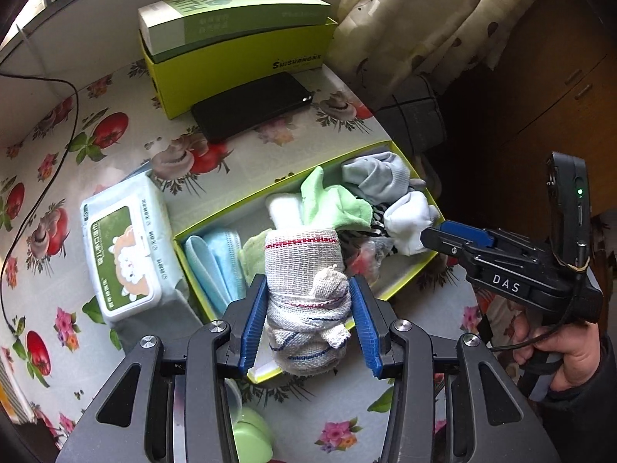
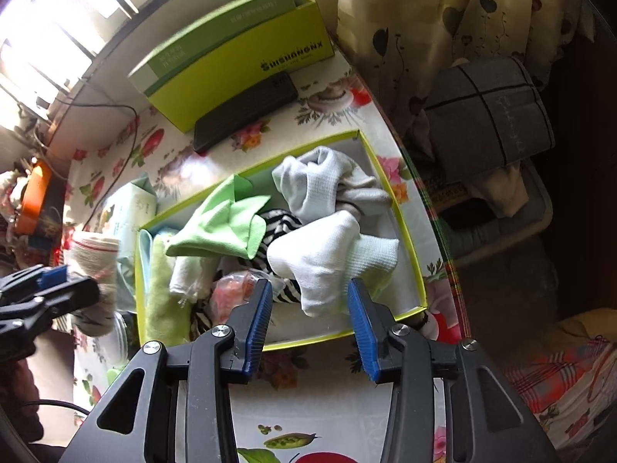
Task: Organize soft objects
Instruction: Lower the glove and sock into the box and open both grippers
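Left tool [image 1: 306,320] pinches a rolled cloth bundle [image 1: 304,289] between its blue pads, low in the centre of the left wrist view. The grip sits across the middle of the roll, which probably keeps the wrapped layers from coming loose. The bundle hangs above the near edge of the open tray [image 1: 385,146], likely on its way into it.

Right tool [image 2: 310,318] is spread wide with nothing between its pads, low in the centre of its own view. It points at the white sock [image 2: 331,258] lying in the tray's right part; in the left wrist view its tip is at the sock, though contact cannot be told. It seems posed to take that sock or press it aside.

Soft things already fill the tray: a green cloth [image 2: 223,223] near the middle, a grey sock [image 2: 316,181] toward the upper right, blue masks [image 1: 216,262] at the left end. That end looks tidier, the right end heaped, so room may have to be made.

On the desk [image 1: 115,123] a wipes pack [image 1: 127,254] lies left of the tray, and a phone [image 1: 250,106] leans at a green box [image 1: 231,65] in the upper part.
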